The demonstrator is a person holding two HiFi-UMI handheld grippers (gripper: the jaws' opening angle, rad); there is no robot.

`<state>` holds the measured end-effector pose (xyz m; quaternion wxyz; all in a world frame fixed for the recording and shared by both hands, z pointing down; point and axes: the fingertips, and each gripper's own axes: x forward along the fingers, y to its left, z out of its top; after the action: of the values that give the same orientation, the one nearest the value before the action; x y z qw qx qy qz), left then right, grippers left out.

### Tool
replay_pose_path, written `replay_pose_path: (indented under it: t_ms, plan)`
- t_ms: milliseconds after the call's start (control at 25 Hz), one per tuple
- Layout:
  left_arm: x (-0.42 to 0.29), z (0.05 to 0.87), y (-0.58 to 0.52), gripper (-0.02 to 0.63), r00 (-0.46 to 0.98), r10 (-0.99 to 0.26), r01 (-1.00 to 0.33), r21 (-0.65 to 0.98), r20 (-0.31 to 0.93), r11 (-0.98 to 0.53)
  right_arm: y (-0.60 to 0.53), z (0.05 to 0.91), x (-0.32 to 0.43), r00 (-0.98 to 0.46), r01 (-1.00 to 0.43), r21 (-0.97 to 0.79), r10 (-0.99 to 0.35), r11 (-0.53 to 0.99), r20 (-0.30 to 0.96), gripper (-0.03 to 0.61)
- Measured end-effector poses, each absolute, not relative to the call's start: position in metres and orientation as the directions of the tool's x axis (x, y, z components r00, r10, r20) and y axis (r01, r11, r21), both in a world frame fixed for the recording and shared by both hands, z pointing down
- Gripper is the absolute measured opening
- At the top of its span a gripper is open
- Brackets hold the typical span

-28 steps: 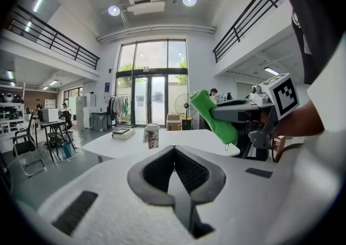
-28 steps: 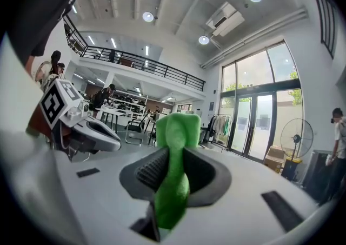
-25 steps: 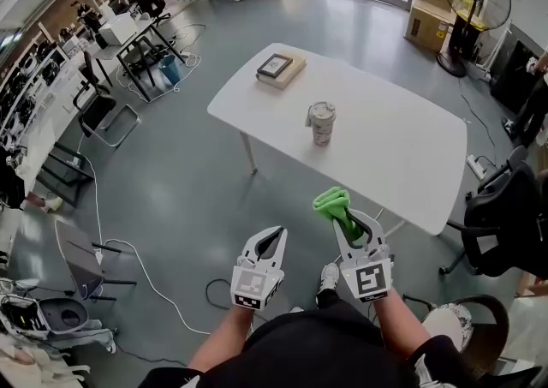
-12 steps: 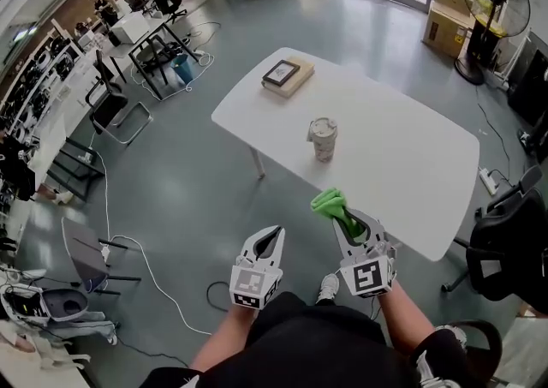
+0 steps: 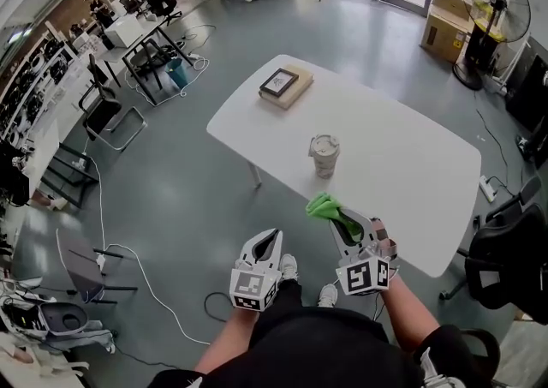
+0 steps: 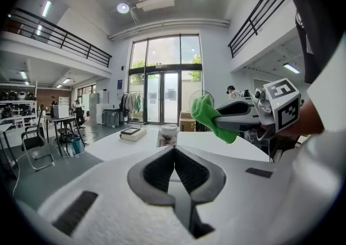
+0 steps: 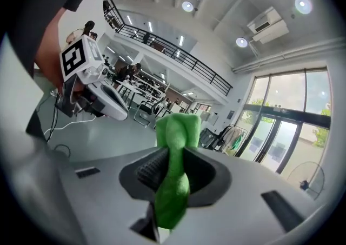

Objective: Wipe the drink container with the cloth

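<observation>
Right gripper (image 5: 349,228) is clamped on a green fabric cloth (image 5: 325,206). In the right gripper view the cloth (image 7: 175,130) is pinched between the ribbed pads, with a bunched end sticking out past the jaw tips and a tail hanging back toward the camera. Left gripper (image 5: 272,236) has its jaws closed tip to tip with nothing between them, which the left gripper view shows clearly (image 6: 174,149).

Both grippers are held up by the person, off the near long edge of the white rounded table (image 5: 402,172). The left one is over the grey floor (image 5: 180,189), further out from that edge. The right one is just at the edge, with the cloth end reaching about over it.

The pale lidded drink cup (image 5: 324,155) stands upright on the table, about mid-length and toward the near edge. It is apart from the cloth and nothing is touching it. In the left gripper view the cup (image 6: 168,134) sits straight ahead past the closed jaws, with the cloth (image 6: 212,117) up to its right.

A tan book (image 5: 284,85) with a dark framed cover lies flat at the table's far left end, well apart from the cup.
</observation>
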<state>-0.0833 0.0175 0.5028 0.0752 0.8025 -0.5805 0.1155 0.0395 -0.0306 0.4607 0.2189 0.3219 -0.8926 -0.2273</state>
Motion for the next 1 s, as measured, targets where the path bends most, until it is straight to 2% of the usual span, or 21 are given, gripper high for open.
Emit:
replay_pose_path:
  t_ms: [520, 1000]
  plan:
    - [-0.13, 0.505, -0.079, 0.014, 0.433, -0.861, -0.894, 0.007, 0.268, -0.448, -0.11, 0.512, -0.024, -0.583, -0.32, 0.692, -0.711, 0.647, 0.394, 0.089]
    - [-0.169, 0.52, -0.121, 0.014, 0.541, -0.787, -0.827, 0.018, 0.296, -0.562, -0.16, 0.561, -0.043, -0.41, -0.274, 0.731, -0.764, 0.625, 0.499, 0.091]
